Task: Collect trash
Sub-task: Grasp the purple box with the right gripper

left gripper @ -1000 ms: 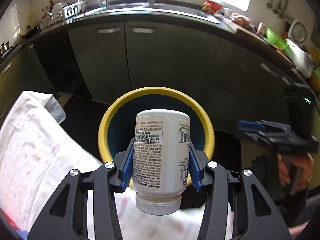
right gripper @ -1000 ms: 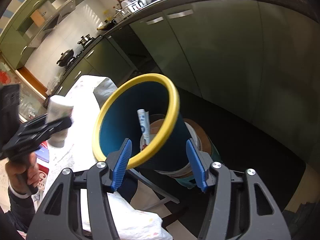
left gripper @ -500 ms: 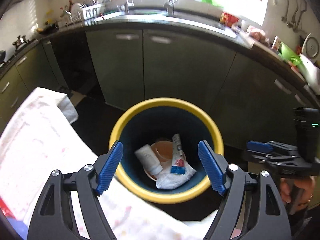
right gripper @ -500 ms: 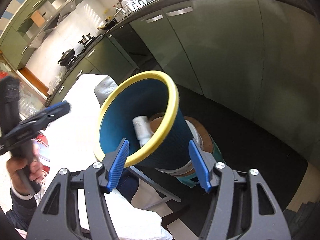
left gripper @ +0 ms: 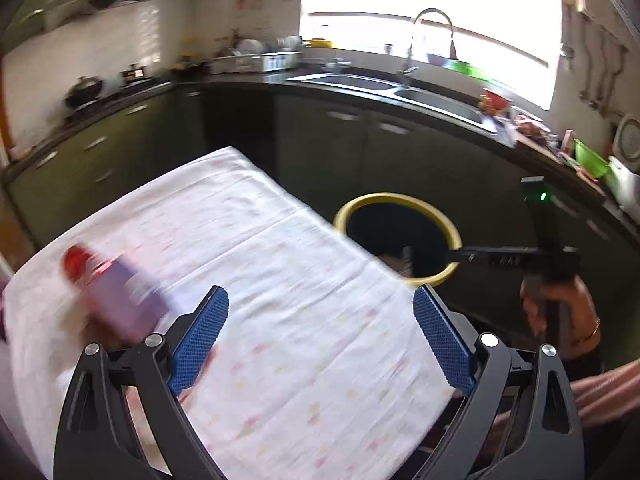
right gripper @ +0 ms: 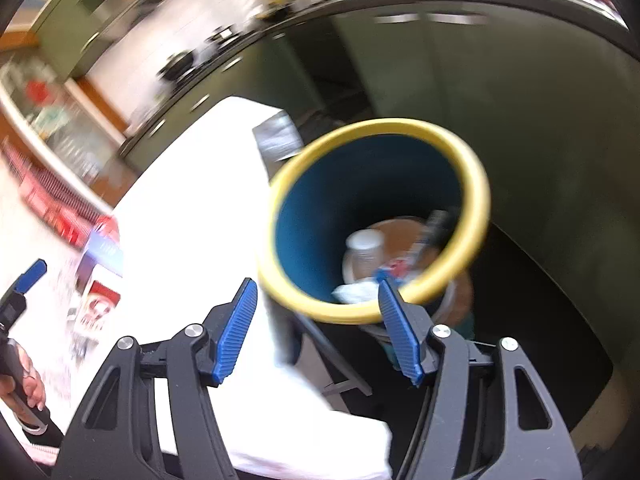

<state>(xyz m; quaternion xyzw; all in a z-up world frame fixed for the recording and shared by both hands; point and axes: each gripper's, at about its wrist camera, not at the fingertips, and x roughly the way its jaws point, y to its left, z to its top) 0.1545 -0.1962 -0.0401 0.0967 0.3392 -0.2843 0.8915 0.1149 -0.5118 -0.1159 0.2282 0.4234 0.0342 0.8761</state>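
Green cabinets (left gripper: 360, 148), steel sink (left gripper: 400, 92), possibly wok (left gripper: 84, 90)

Bare tablecloth (left gripper: 304, 320) ahead; purple bottle (left gripper: 120, 300) at left.

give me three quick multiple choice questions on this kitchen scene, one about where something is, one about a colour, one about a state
1. Where is the white plastic bottle?
A. on the table
B. inside the blue bin
C. in the sink

2. What colour is the rim of the blue bin?
A. yellow
B. red
C. white

3. What is between the jaws of the left gripper?
A. a bottle
B. a cup
C. nothing

Answers:
1. B, it lies among trash at the bin's bottom.
2. A, a yellow ring tops it.
3. C, its opening jaws frame only the white tablecloth.
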